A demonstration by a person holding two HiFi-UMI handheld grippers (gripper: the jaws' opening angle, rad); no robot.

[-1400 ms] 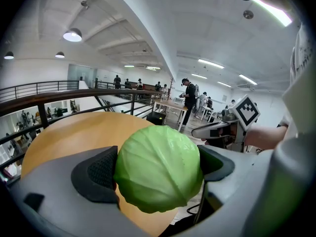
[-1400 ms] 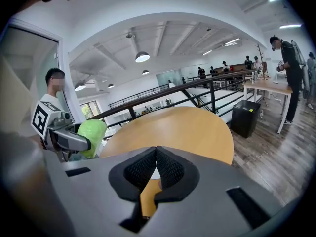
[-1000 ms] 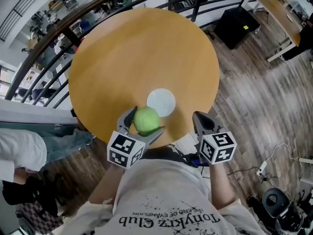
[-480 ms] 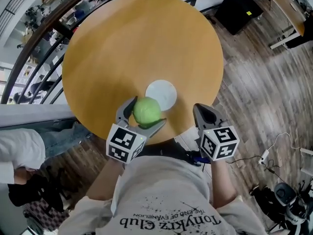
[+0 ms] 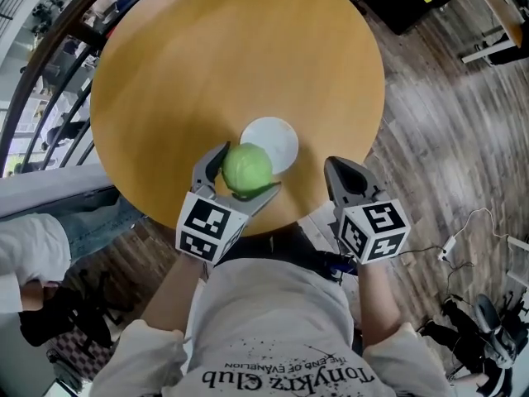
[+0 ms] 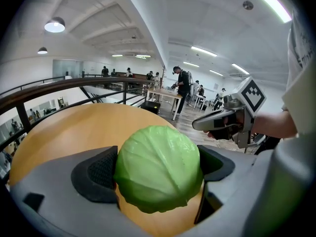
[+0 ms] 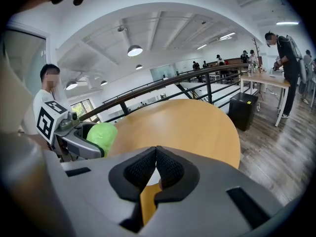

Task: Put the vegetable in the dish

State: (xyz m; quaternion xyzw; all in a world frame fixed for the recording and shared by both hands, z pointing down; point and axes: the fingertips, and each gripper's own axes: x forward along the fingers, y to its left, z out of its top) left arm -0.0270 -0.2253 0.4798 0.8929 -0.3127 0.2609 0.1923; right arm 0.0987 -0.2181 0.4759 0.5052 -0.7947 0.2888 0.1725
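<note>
Low in the middle of the head view, the left gripper (image 5: 248,174) had its jaws wide, clamped on the round pale-green cabbage (image 5: 246,167), which overlapped the lower-left rim of the small white round dish (image 5: 279,136) on the round wooden table (image 5: 207,48). The right gripper (image 5: 336,170), lower right, was pinched together, empty.

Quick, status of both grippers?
Left gripper: closed on the cabbage.
Right gripper: closed, empty.
</note>
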